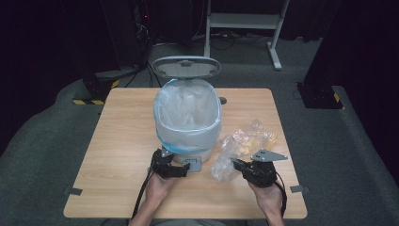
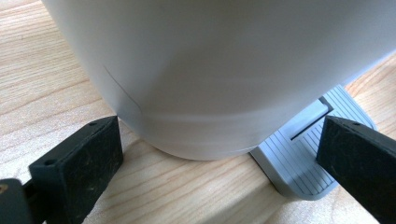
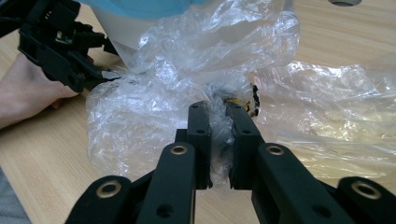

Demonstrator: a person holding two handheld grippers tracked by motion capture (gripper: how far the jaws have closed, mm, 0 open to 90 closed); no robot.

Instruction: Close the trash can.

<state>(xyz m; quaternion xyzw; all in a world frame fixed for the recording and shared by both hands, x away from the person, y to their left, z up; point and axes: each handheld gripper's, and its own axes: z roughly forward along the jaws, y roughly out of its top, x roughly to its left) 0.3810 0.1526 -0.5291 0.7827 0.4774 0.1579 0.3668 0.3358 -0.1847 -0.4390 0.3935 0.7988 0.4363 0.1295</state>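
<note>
Now one bin (image 1: 188,117), one crumpled plastic bag (image 3: 187,79) pinched in right gripper (image 3: 218,122) jaws.

The table (image 1: 122,141) is pale wood with visible grain, matt. The bin (image 2: 210,70) is smooth white plastic with a soft sheen; its pedal (image 2: 299,158) is grey ribbed plastic. The wrapper (image 3: 163,93) is clear, crinkled, glossy film. The liner (image 1: 188,113) is thin translucent plastic

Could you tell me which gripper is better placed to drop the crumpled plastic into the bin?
Right. The right gripper is shut on the plastic beside the open bin; the left gripper is open at the pedal.
</note>
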